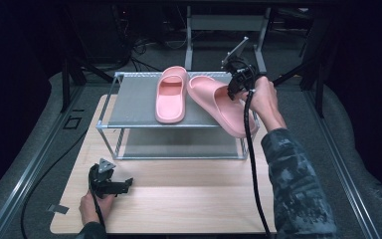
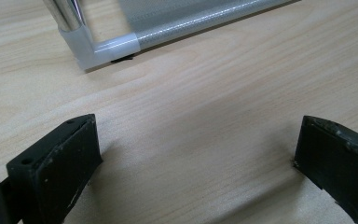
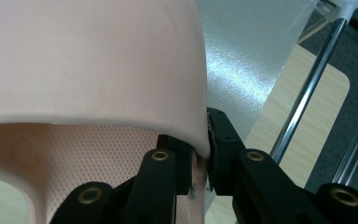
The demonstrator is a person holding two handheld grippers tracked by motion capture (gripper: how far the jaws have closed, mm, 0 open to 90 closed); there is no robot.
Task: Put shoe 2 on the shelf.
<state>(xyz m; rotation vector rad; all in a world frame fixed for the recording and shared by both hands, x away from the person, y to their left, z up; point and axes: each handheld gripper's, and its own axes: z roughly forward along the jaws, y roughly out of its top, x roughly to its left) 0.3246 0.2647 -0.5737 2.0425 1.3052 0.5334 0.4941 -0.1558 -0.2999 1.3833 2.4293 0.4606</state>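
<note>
Two pink slippers show in the high view. One slipper [image 1: 171, 93] lies flat on the top shelf of a metal rack [image 1: 134, 102]. The other slipper [image 1: 224, 105] is tilted over the rack's right end, its heel hanging past the front rail. My right gripper [image 1: 235, 84] is shut on that slipper's strap edge; in the right gripper view the jaws pinch the pink strap [image 3: 98, 65] at my right gripper [image 3: 200, 163]. My left gripper [image 1: 124, 185] rests low on the wooden table [image 1: 189, 199], and in its own view my left gripper [image 2: 196, 163] stands open with nothing between the jaws.
The rack's lower shelf [image 1: 179, 144] sits under the top one. A white corner joint [image 2: 98, 49] of the rack's foot stands on the wood just beyond the left jaws. Cables trail from both grippers. Dark floor and metal frame legs [image 1: 189, 35] surround the table.
</note>
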